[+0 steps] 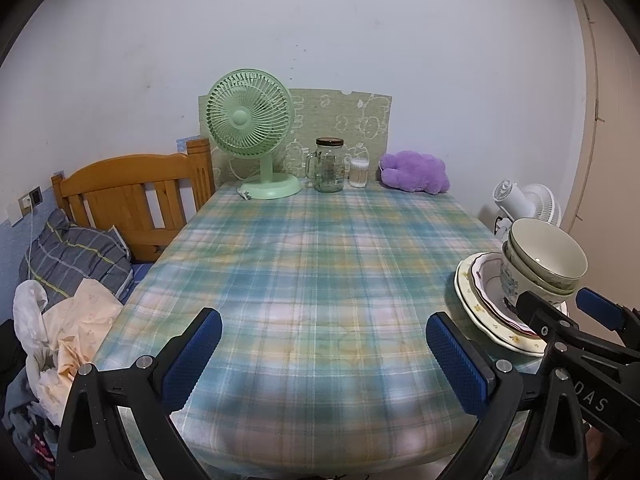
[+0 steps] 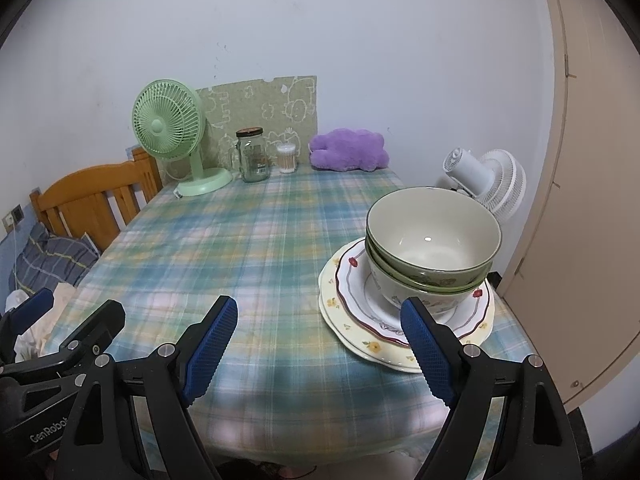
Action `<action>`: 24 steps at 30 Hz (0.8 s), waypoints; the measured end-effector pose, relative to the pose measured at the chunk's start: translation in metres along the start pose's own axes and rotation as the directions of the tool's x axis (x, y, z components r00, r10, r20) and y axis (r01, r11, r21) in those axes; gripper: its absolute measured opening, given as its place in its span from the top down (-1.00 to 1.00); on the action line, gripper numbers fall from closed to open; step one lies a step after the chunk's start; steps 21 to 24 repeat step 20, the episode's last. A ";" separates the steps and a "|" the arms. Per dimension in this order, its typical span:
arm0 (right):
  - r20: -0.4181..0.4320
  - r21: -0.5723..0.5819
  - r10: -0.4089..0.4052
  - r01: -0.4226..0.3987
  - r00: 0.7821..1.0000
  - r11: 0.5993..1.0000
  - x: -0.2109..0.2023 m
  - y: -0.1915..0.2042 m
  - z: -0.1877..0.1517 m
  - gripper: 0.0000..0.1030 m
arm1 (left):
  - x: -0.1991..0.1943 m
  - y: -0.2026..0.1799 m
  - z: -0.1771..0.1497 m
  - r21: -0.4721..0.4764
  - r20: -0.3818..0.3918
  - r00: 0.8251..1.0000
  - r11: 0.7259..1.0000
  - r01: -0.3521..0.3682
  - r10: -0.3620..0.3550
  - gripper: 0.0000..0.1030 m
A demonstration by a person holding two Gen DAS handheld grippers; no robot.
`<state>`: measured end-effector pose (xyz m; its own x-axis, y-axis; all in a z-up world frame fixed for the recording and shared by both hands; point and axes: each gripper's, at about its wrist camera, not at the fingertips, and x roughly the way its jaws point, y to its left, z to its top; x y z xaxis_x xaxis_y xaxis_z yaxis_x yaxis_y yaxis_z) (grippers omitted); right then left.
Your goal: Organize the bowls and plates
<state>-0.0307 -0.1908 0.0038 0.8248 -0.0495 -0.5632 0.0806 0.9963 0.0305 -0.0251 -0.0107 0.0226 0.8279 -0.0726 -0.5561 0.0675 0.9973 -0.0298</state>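
Plaid-clothed table [image 2: 256, 240] bare in the middle; nested green-rimmed ceramic bowls [image 2: 432, 248] sat on stacked floral plates [image 2: 360, 332], near right. Left gripper [image 1: 324, 356] and right gripper [image 2: 320, 344] both released, empty. Judged: stack already assembled or not yet separated; next a rim grasp

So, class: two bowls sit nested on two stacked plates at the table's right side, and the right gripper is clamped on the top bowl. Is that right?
Not quite. The right gripper is open and holds nothing, as the right wrist view shows. The nested bowls do sit on the stacked plates at the table's right side.
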 end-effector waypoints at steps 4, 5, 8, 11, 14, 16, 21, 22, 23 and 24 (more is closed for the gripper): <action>-0.003 -0.002 0.003 -0.003 1.000 1.000 0.000 0.000 0.000 -0.67 | -0.001 0.000 -0.002 -0.002 -0.002 1.000 1.000 -0.004 0.004 -0.99; -0.004 -0.002 0.004 -0.004 1.000 1.000 0.000 0.000 0.000 -0.67 | -0.001 0.001 -0.002 -0.002 -0.003 1.000 1.000 -0.005 0.005 -0.99; -0.004 -0.003 0.004 -0.004 1.000 1.000 0.000 0.000 0.000 -0.67 | -0.001 0.001 -0.002 -0.003 -0.002 1.000 1.000 -0.005 0.005 -0.99; -0.004 -0.003 0.004 -0.004 1.000 1.000 0.000 0.000 0.000 -0.67 | -0.001 0.001 -0.002 -0.001 -0.003 1.000 1.000 -0.005 0.005 -0.99; -0.004 -0.003 0.003 -0.003 1.000 1.000 0.000 0.000 0.000 -0.67 | -0.002 0.001 -0.002 -0.002 -0.002 1.000 1.000 -0.004 0.004 -0.99; -0.003 -0.003 0.003 -0.003 1.000 1.000 0.000 0.000 0.000 -0.67 | -0.002 0.001 -0.001 -0.002 0.001 1.000 1.000 0.000 0.000 -0.99; -0.001 -0.003 -0.002 0.002 1.000 1.000 -0.002 -0.001 0.002 -0.67 | -0.004 0.001 0.001 0.003 0.008 1.000 1.000 0.006 -0.006 -0.99; -0.001 -0.003 -0.002 0.002 1.000 1.000 -0.002 -0.001 0.002 -0.67 | -0.004 0.001 0.001 0.003 0.008 1.000 1.000 0.006 -0.006 -0.99; -0.001 -0.003 -0.002 0.002 1.000 1.000 -0.002 -0.001 0.002 -0.67 | -0.004 0.001 0.001 0.003 0.008 1.000 1.000 0.006 -0.006 -0.99; -0.001 -0.003 -0.002 0.002 1.000 1.000 -0.002 -0.001 0.002 -0.67 | -0.004 0.001 0.001 0.003 0.008 1.000 1.000 0.006 -0.006 -0.99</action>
